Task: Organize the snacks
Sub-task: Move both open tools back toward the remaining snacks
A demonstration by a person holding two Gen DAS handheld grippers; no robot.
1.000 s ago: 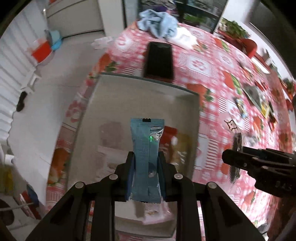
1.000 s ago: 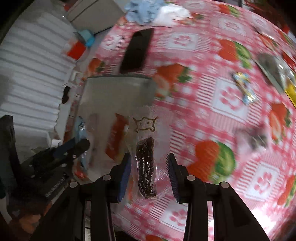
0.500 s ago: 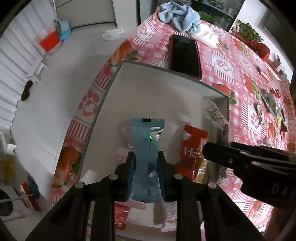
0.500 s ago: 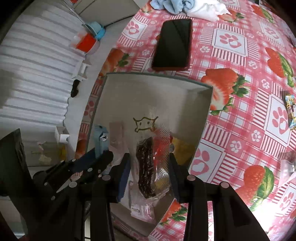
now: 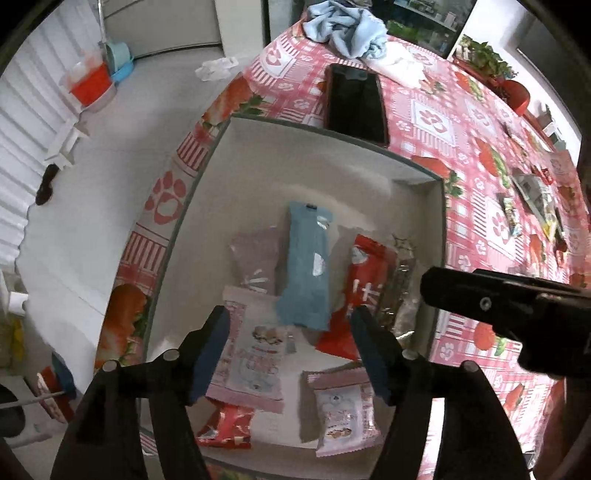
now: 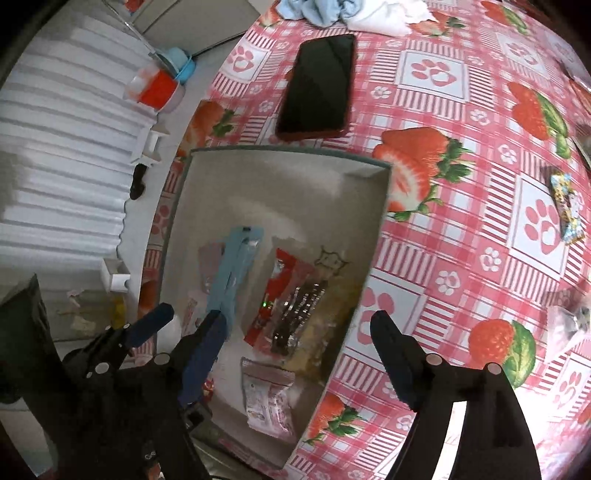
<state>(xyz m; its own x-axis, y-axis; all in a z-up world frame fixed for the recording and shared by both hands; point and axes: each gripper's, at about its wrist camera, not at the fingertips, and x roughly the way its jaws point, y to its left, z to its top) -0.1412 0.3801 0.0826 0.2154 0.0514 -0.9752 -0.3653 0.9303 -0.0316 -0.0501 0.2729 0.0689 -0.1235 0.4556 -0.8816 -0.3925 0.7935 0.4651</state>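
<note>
A grey tray [image 5: 207, 166] [image 6: 177, 206] sits at the table's near-left corner and holds several snack packets. A blue packet [image 5: 306, 266] [image 6: 232, 269] lies in it, beside a red packet [image 5: 364, 280] [image 6: 275, 295] and a clear packet of dark jerky [image 5: 400, 284] [image 6: 299, 314]. My left gripper [image 5: 290, 332] is open and empty above the tray. My right gripper [image 6: 295, 332] is open and empty above the tray's right side; its body shows in the left wrist view [image 5: 509, 310].
A black phone [image 5: 354, 103] [image 6: 317, 88] lies just beyond the tray. A blue cloth [image 5: 347, 29] lies at the far table edge. Loose snacks [image 5: 532, 192] [image 6: 567, 206] lie on the red strawberry tablecloth at right. The floor drops off left of the tray.
Both grippers have opened. The blue packet dropped from the left gripper and the jerky packet from the right gripper into the tray.
</note>
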